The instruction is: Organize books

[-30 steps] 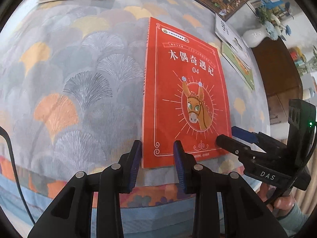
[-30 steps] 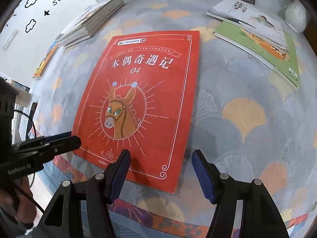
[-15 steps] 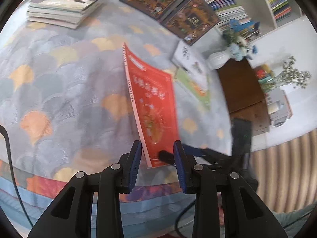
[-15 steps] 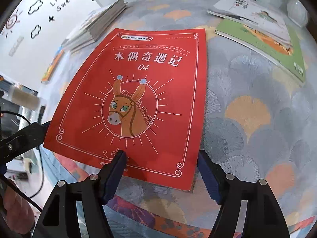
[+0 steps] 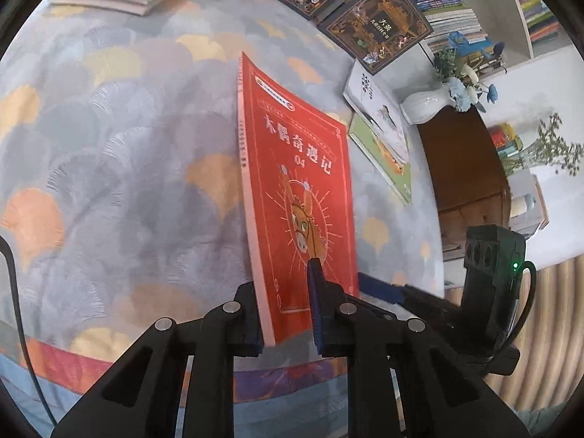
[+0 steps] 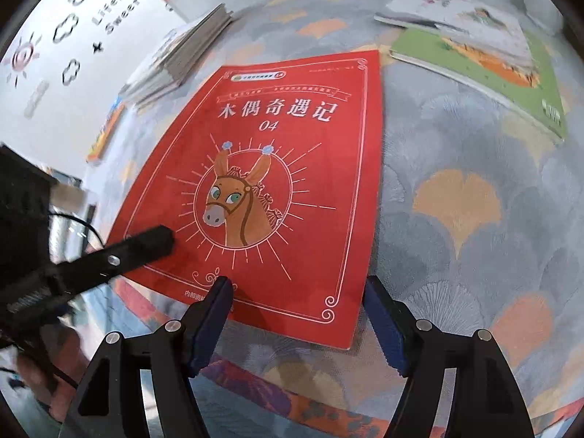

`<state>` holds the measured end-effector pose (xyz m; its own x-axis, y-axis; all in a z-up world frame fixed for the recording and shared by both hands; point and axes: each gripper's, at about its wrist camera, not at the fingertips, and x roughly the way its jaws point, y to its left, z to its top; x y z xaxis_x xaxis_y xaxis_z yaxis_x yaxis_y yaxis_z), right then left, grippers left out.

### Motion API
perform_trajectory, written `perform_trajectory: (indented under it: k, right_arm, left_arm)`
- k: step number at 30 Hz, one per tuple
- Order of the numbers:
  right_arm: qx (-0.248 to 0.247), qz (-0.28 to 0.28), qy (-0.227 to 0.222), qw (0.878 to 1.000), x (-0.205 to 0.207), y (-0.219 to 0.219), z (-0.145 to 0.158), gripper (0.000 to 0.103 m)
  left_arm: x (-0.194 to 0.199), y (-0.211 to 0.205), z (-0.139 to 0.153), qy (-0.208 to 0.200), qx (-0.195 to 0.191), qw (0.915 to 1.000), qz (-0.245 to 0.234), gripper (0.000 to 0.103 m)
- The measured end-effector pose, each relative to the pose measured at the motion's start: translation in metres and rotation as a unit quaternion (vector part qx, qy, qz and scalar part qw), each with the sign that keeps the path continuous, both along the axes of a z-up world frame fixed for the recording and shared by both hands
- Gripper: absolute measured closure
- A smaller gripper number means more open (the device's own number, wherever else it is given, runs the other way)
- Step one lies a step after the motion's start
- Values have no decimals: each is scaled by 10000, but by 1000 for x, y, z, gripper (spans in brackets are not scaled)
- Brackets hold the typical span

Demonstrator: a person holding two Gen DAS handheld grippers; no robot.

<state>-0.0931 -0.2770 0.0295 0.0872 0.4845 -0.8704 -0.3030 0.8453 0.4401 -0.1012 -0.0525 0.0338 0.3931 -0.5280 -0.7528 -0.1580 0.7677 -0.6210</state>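
- Both fingers of the left gripper [image 5: 288, 314] are clamped on the near bottom corner of the red book [image 5: 303, 197], one pad on the cover and the other behind the spine edge.
- That book, with a donkey drawn on its cover, is tilted up on its spine side in the left wrist view, above the patterned cloth [image 5: 120, 168].
- Blue-padded fingers of the right gripper [image 6: 297, 314] stand apart and grip nothing; the book's near right corner lies between them, with no pad pressing on it.
- Seen from the right wrist, one left finger [image 6: 146, 244] lies across the cover's lower left part.
- Two flat books, a white one [image 6: 460, 11] on a green one [image 6: 474, 69], lie to the right of the red book and well apart from it.
- Farther off, a stack of thin books [image 6: 182, 51] sits at the left by the wall.
- Two dark ornate books [image 5: 376, 22] lean at the far edge of the cloth, near a white vase [image 5: 427, 106] with blue flowers.
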Motion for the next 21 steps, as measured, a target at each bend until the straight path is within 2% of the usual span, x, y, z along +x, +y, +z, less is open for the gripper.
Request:
perform_trajectory:
  k: [4,6,8,12,17,19,21]
  right_arm:
    - [657,-379,562,9955,10,-30,-3,32]
    - [1034,-734,826,9885,14,-52,-6,31]
    - [1209,-1092,1032,9812,18,-71,-10,30]
    - [1596,-1426,1240,9689,24,-89,-16,30]
    - [2082,-1468,1503,9552,32,-78,-29,30]
    - [2342,-1565,1600,9461,38,-72,-34,30]
    - [2580,-1744,1857,9320,46,-69,-41,33]
  left_arm:
    - [5,2,3,0,-697,9975,142,88]
    - [9,5,5,-25,-1184,9927,214,88]
    - [14,6,7,-34,-1593,9869,257,88]
    - [24,5,8,11,-1868,9820,282,88]
    - [28,14,2,192,-2330,9711,480,88]
    - [28,18,-3,281,-2512,9663,483,88]
    - [27,19,-8,380,-2660,9621,462,88]
